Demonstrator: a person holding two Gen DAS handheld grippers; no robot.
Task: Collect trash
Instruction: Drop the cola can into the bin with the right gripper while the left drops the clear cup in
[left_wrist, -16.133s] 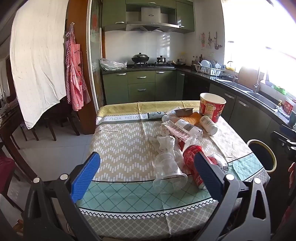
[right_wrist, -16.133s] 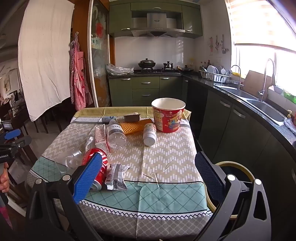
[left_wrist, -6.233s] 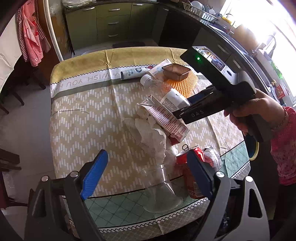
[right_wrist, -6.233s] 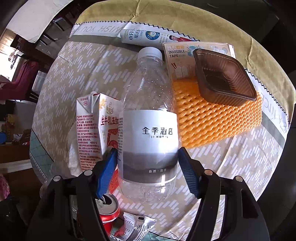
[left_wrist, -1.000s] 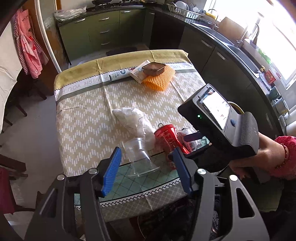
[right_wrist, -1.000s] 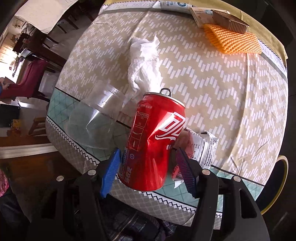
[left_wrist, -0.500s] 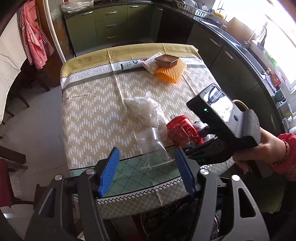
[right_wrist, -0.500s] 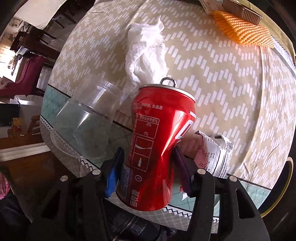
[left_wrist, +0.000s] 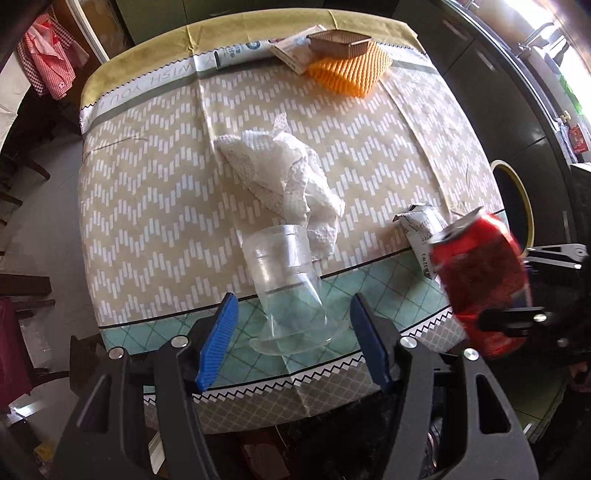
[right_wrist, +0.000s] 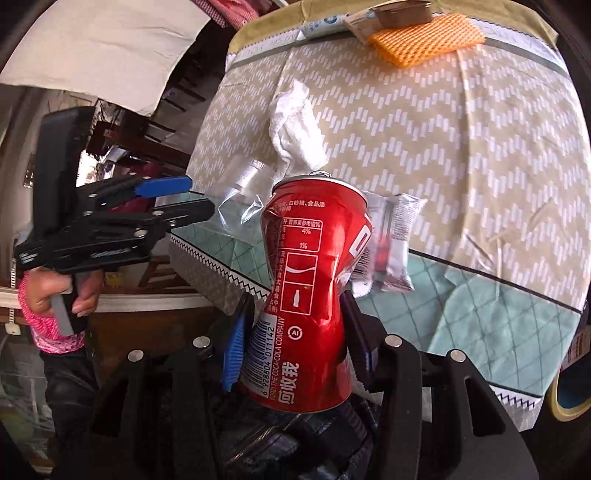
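Observation:
A dented red cola can (right_wrist: 310, 280) hangs off the table, gripped at its waist by my right gripper (right_wrist: 295, 332), whose jaws are still closing on it. In the left wrist view the can (left_wrist: 480, 280) is blurred at the right, past the table's near edge. A clear plastic cup (left_wrist: 288, 280) lies on its side on the tablecloth. My left gripper (left_wrist: 291, 332) points down over it, open, its blue pads standing either side of the cup's rim without touching. A crumpled white tissue (left_wrist: 280, 184) lies behind the cup, and a foil wrapper (left_wrist: 421, 229) beside the can.
At the table's far end lie an orange foam net (left_wrist: 347, 70), a brown plastic tray (left_wrist: 340, 40), a flat box and a tube (left_wrist: 240, 53). A dark bag (right_wrist: 295, 443) sits below the near edge. A yellow-rimmed round seat (left_wrist: 517, 192) stands at the right.
The right gripper has lifted the can off the table and carried it out past the near edge, squeezing it more. The left gripper has dropped close over the clear cup.

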